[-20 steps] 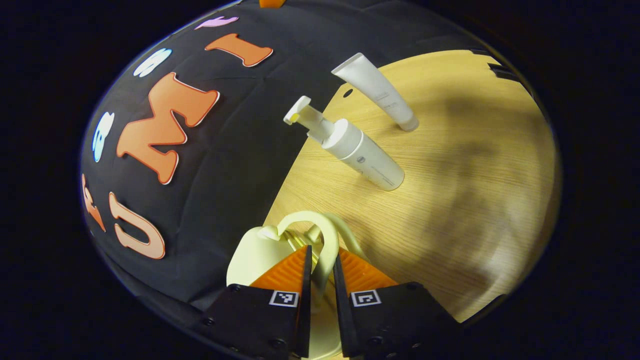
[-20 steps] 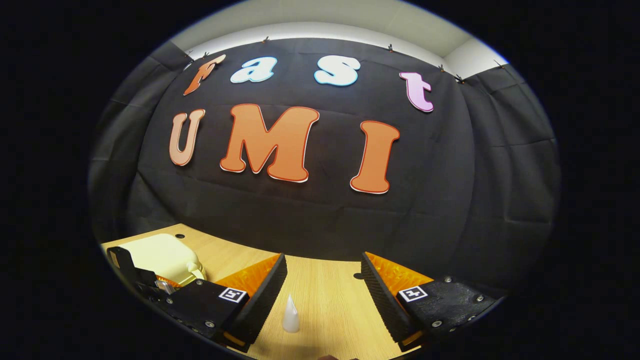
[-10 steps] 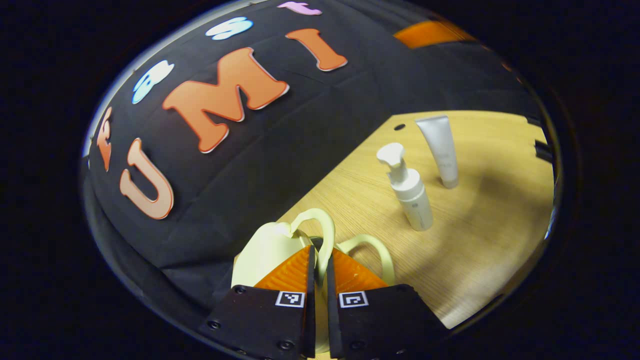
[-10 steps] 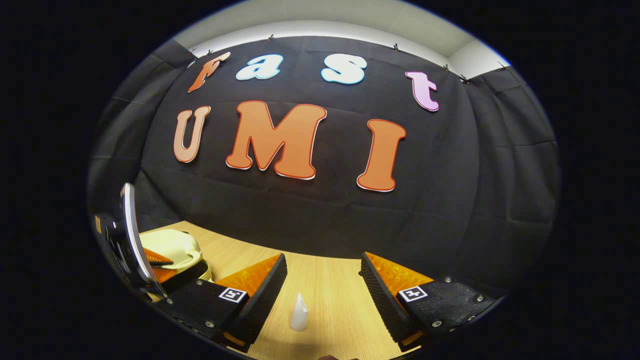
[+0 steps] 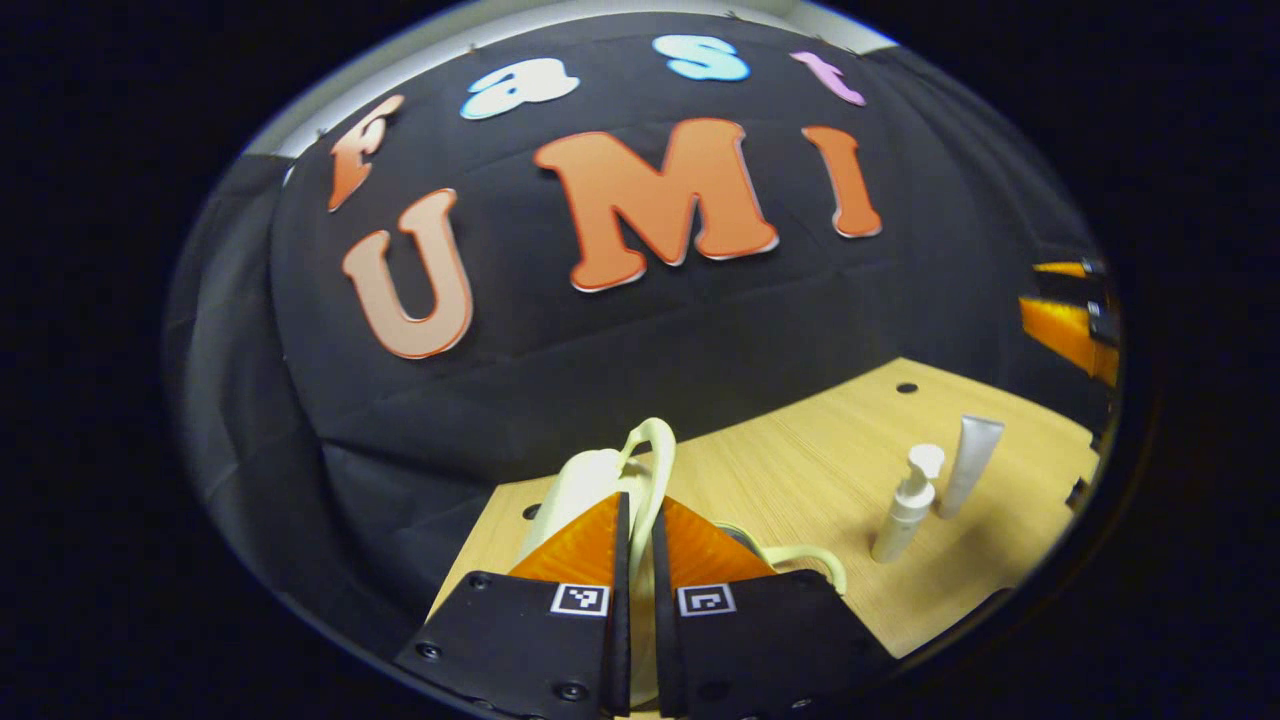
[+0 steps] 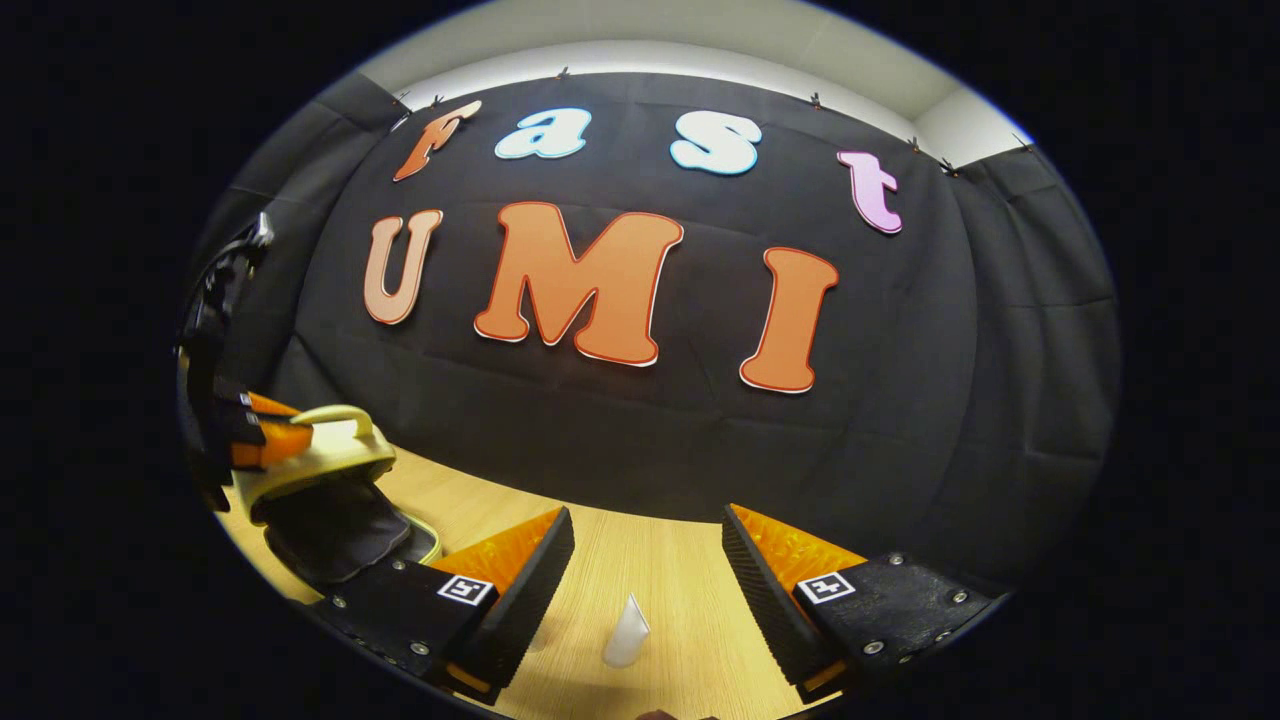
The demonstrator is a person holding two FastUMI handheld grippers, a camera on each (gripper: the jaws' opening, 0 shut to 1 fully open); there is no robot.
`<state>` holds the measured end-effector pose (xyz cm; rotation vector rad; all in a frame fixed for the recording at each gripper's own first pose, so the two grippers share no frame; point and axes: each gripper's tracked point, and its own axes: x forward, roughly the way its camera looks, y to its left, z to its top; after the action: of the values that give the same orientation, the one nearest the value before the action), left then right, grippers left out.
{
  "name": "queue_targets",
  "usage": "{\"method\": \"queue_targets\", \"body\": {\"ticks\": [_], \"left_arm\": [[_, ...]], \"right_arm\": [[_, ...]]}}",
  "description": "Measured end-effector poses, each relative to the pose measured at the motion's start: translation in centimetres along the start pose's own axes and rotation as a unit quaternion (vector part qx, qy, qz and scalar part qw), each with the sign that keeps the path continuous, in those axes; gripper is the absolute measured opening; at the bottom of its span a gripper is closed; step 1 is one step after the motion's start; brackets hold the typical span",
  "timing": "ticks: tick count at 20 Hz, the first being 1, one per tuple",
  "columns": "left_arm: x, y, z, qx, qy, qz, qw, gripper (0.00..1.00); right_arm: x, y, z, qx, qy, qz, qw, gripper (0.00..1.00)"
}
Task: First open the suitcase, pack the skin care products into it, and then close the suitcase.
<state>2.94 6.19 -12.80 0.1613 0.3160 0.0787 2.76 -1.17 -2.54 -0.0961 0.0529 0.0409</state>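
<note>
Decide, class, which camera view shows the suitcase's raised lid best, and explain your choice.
The right gripper view: it shows the suitcase lid side-on, tilted up, its dark lining beneath, the left gripper holding its handle. In the left gripper view the lid is edge-on, partly behind the left gripper's shut fingers.

Right tool (image 6: 648, 560): black screwed mounts, square markers.

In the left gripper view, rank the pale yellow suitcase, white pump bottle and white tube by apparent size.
1. Pale yellow suitcase, though nearness to the camera enlarges it.
2. White pump bottle and white tube look alike in size; I would not rank them.
</note>
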Motion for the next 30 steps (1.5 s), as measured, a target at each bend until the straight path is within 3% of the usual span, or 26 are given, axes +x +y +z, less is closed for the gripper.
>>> {"method": "queue_targets", "body": {"ticks": [3,11,17,22,30], "left_arm": [[-0.1,4.4,0.8,-0.041,-0.009,0.038,0.998,0.11],[0.1,15.4,-2.0,-0.056,0.001,0.110,0.992,0.11],[1.7,24.5,-9.6,-0.072,0.041,0.153,0.985,0.11],[3.9,29.9,-17.0,-0.094,0.090,0.165,0.978,0.11],[7.1,30.4,-29.5,-0.184,0.167,0.147,0.957,0.11]], "right_arm": [[0.3,0.9,0.7,-0.002,-0.005,0.001,1.000,0.95],[1.1,4.0,1.0,-0.005,0.003,0.000,1.000,0.95],[1.3,7.3,0.6,0.000,0.017,-0.015,1.000,0.95],[1.3,9.2,0.5,0.007,0.036,-0.029,0.999,0.95],[0.3,11.1,0.9,-0.025,0.051,-0.025,0.998,0.95]]}}
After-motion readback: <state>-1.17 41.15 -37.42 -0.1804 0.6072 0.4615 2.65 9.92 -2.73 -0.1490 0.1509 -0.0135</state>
